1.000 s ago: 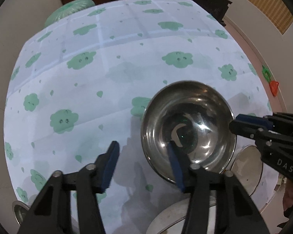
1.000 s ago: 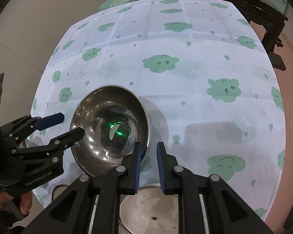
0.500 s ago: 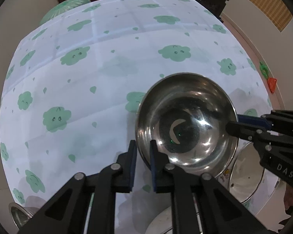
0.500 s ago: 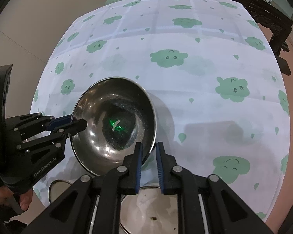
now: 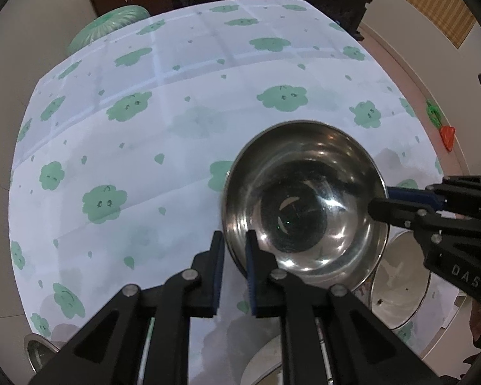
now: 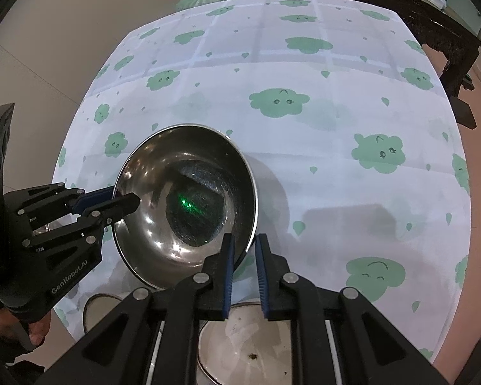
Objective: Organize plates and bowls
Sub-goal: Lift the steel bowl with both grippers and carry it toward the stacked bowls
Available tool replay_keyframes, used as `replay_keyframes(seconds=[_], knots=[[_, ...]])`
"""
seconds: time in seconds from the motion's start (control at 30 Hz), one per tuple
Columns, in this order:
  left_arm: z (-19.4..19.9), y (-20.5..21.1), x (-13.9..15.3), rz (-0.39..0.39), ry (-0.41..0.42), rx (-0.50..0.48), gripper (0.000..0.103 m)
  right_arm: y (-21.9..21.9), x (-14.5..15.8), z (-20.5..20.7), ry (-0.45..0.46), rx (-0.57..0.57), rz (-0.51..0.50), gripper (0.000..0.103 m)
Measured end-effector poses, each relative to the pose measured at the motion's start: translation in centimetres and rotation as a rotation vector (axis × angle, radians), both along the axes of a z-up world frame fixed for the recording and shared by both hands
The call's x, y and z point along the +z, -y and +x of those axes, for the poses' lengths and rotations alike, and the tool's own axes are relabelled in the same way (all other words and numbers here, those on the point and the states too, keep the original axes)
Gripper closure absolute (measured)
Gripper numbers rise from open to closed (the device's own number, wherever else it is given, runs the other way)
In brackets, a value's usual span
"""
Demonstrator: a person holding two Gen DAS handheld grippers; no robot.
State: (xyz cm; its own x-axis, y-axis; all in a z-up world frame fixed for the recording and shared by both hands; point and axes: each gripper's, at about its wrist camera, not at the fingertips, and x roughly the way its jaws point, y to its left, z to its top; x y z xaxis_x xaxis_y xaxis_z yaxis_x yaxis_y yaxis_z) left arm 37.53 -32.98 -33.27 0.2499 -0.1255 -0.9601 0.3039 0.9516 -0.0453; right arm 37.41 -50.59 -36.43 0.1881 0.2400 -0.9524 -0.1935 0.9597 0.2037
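A large steel bowl (image 5: 304, 205) (image 6: 186, 205) is held by both grippers above the near edge of a round table under a white cloth with green clouds (image 5: 144, 160). My left gripper (image 5: 234, 240) is shut on the bowl's left rim, one pad inside and one outside. In the right wrist view the left gripper (image 6: 125, 199) comes in from the left. My right gripper (image 6: 243, 240) is shut on the opposite rim, and its fingers (image 5: 384, 207) enter the left wrist view from the right. The bowl holds nothing.
Steel plates lie beneath the bowl at the table's near edge (image 5: 400, 282) (image 5: 263, 362) (image 6: 250, 346). A smaller steel dish (image 6: 96, 308) (image 5: 38, 353) sits further left. A hand (image 6: 32, 333) grips the left tool. Dark wooden furniture (image 6: 433, 25) stands behind the table.
My left gripper's jaws went from wide open to shut on the bowl's rim. The right gripper kept its grip. The bowl has shifted slightly up the frame in both views.
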Motion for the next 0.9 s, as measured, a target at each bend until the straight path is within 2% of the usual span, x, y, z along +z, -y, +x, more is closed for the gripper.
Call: replay_keyframes(seconds=[0.9], knots=[[-2.4, -1.0, 3.6, -0.008, 0.055, -0.011, 0.093, -1.1, 3.9, -2.8, 0.043, -0.008, -0.018, 0.088]])
